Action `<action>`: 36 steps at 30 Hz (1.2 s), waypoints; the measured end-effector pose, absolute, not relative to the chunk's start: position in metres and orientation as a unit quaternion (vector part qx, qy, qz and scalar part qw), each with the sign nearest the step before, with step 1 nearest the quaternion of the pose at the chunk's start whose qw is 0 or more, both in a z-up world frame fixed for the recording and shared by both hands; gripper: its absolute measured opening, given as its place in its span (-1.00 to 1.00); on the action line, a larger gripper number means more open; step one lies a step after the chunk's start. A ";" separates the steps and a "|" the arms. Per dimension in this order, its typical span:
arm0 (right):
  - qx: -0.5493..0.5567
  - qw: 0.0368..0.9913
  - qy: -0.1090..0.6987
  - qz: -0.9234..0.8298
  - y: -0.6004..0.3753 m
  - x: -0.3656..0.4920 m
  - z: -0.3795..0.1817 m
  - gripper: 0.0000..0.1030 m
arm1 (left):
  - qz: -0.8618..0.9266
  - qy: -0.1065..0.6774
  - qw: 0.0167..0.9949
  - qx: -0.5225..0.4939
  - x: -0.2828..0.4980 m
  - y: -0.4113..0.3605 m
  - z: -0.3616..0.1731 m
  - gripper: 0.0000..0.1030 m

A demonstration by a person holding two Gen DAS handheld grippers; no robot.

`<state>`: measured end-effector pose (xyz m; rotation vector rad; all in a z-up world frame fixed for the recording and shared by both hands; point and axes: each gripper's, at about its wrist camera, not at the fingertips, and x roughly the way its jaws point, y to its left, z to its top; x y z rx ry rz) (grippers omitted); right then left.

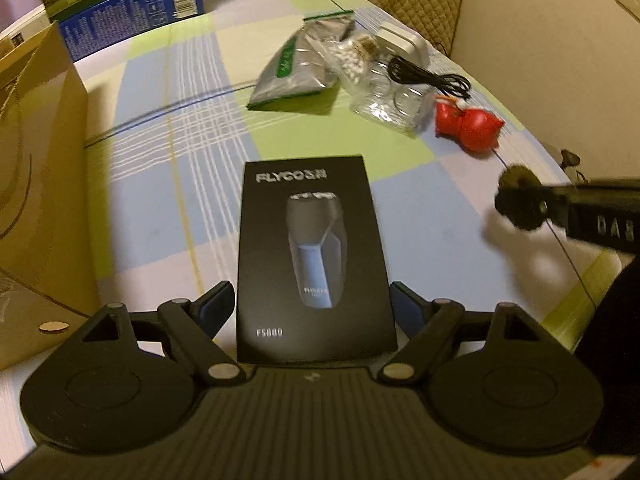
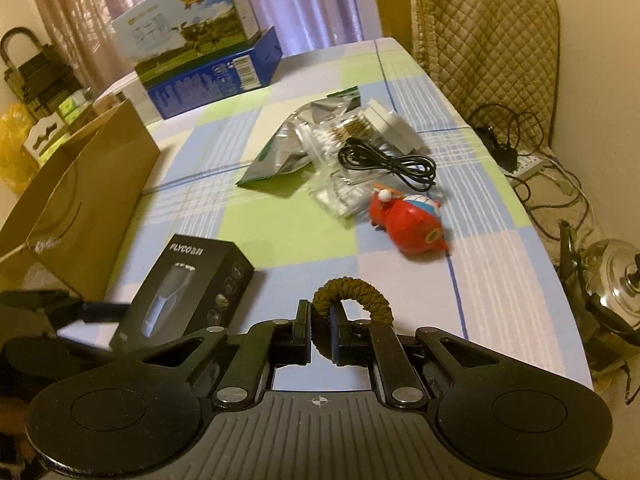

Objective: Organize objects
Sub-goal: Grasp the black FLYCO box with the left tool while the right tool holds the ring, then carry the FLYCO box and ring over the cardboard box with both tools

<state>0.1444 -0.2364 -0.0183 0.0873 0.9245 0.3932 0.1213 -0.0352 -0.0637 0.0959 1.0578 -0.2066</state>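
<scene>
Shaver box, lower centre, sits clamped between your left gripper fingers, likely bound for the cardboard box at left edge; right gripper pinches the scrunchie.

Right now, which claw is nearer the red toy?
Right. The right claw, shut on a braided hair tie, sits just short of the red toy. The left claw is farther back and to the left, around the black shaver box.

The left gripper fingers clamp the black shaver box above the checked tablecloth.
</scene>
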 end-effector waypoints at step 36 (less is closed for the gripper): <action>0.019 0.892 0.405 0.198 -0.216 0.109 0.032 -0.90 | -0.089 0.457 0.884 0.045 0.109 -0.011 0.005 0.49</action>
